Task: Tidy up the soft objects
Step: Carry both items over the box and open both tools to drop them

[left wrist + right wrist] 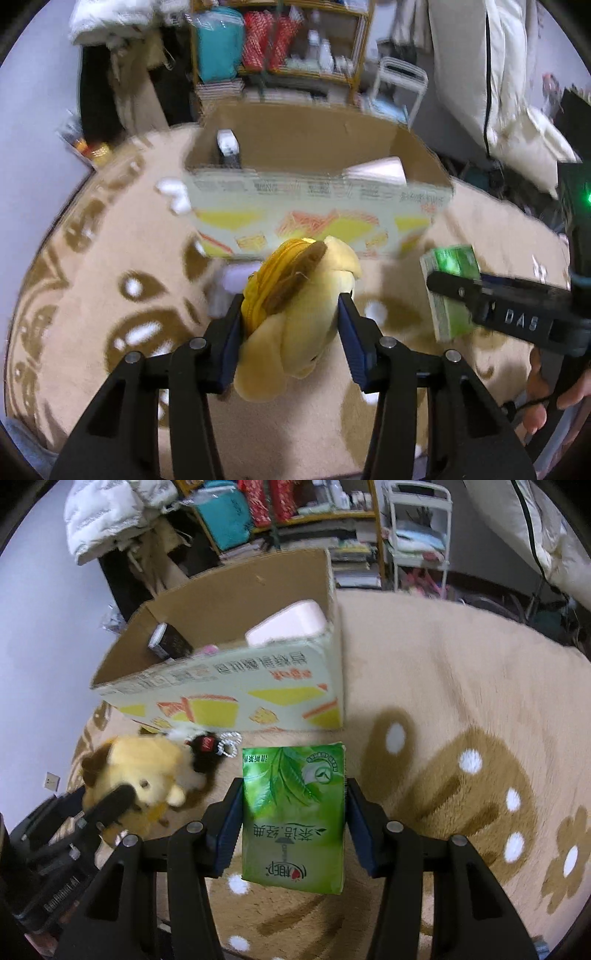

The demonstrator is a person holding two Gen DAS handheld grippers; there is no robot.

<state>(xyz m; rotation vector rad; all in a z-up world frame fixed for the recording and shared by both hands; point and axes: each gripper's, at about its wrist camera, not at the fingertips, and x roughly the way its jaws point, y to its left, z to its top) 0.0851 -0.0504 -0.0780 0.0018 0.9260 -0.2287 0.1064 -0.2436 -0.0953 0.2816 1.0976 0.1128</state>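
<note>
My left gripper (291, 314) is shut on a yellow plush toy (295, 317) with a brown ear, held above the rug in front of the open cardboard box (317, 206). The toy also shows in the right wrist view (144, 771), at the lower left. My right gripper (293, 794) is shut on a green tissue pack (293, 816), held above the rug near the box (236, 698). The pack (452, 291) and right gripper show at the right of the left wrist view. Inside the box lie a pink pack (288, 626) and a dark small box (168, 642).
A beige patterned rug (461, 701) covers the floor. A black toy with a beaded ring (212, 747) lies by the box front. Shelves (280, 44) with bags and books, a white cart (417, 535) and white bedding (517, 92) stand behind.
</note>
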